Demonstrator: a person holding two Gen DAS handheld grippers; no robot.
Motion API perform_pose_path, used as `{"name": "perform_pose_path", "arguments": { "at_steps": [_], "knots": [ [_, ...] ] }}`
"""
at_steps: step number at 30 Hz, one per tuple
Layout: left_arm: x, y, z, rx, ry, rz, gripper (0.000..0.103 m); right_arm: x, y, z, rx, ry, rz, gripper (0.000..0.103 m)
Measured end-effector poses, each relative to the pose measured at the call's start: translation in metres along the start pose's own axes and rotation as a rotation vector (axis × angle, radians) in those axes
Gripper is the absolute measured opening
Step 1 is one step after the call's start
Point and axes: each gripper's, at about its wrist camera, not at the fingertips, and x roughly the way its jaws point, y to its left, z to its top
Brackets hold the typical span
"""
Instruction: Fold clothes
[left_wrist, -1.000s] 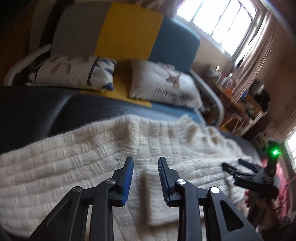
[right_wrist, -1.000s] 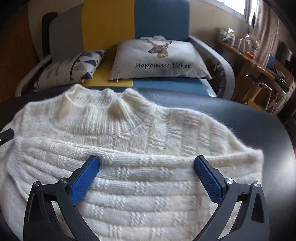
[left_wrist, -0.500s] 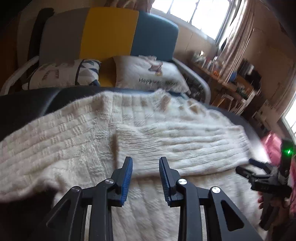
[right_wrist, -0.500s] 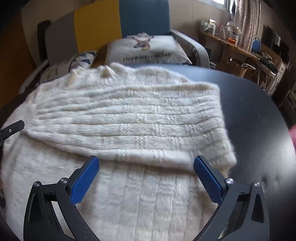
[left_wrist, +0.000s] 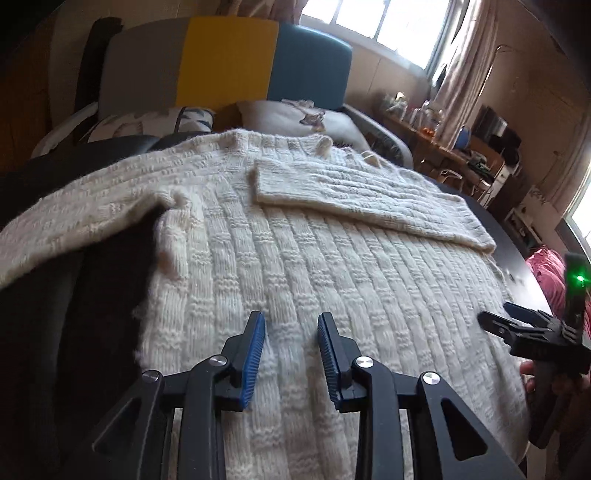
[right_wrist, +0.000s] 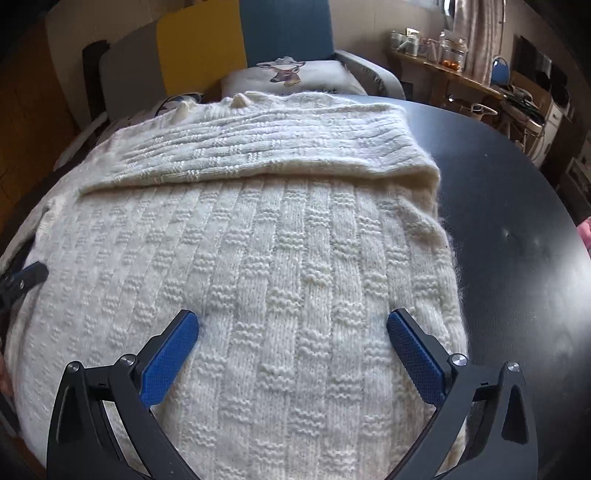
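Observation:
A cream knitted sweater (left_wrist: 332, 266) lies flat on a black table (right_wrist: 517, 240), collar at the far side. One sleeve (right_wrist: 277, 144) is folded across its chest; the other sleeve (left_wrist: 74, 221) stretches out to the left. My left gripper (left_wrist: 289, 315) hovers over the sweater's lower body, open, with nothing between its blue pads. My right gripper (right_wrist: 291, 315) stands wide open over the lower body near the sweater's right edge, also holding nothing. It shows at the right of the left wrist view (left_wrist: 517, 325), held by a hand.
Behind the table is a grey, yellow and blue sofa (left_wrist: 229, 66) with two cushions (right_wrist: 291, 74). A wooden side table with jars (right_wrist: 443, 55) stands at the back right. A pink cloth (left_wrist: 550, 269) lies off the right table edge.
Both grippers have drawn back from the folded sleeve toward the sweater's lower part, so more of the garment shows. The sleeve stays folded across the chest. Both stay open.

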Motion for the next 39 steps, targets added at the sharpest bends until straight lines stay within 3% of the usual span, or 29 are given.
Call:
{"name": "perform_pose_path", "arguments": {
  "at_steps": [7, 9, 15, 19, 25, 30, 35, 39],
  "knots": [
    [0.002, 0.014, -0.004, -0.088, -0.011, -0.055, 0.031, -0.003, -0.002, -0.002, 0.005, -0.024, 0.021, 0.103],
    [0.001, 0.017, -0.005, -0.117, -0.017, -0.077, 0.031, -0.011, -0.01, -0.005, 0.026, -0.04, 0.082, 0.103],
    [0.0, 0.032, -0.006, -0.215, -0.036, -0.163, 0.031, -0.047, -0.064, -0.004, 0.177, -0.114, 0.396, 0.103],
    [0.001, 0.033, -0.006, -0.233, -0.041, -0.18, 0.031, -0.048, -0.075, 0.009, 0.173, -0.136, 0.491, 0.103],
    [0.001, 0.033, -0.007, -0.24, -0.044, -0.188, 0.031, -0.009, -0.079, 0.044, 0.202, -0.127, 0.435, 0.103],
    [0.0, 0.036, -0.009, -0.255, -0.047, -0.206, 0.031, 0.029, -0.088, 0.054, 0.227, -0.038, 0.356, 0.103],
    [-0.001, 0.037, -0.01, -0.261, -0.049, -0.212, 0.031, 0.017, -0.09, 0.052, 0.249, -0.05, 0.365, 0.103],
    [-0.001, 0.037, -0.01, -0.261, -0.05, -0.212, 0.031, 0.013, -0.082, 0.073, 0.201, -0.078, 0.357, 0.103]
  ]
}}
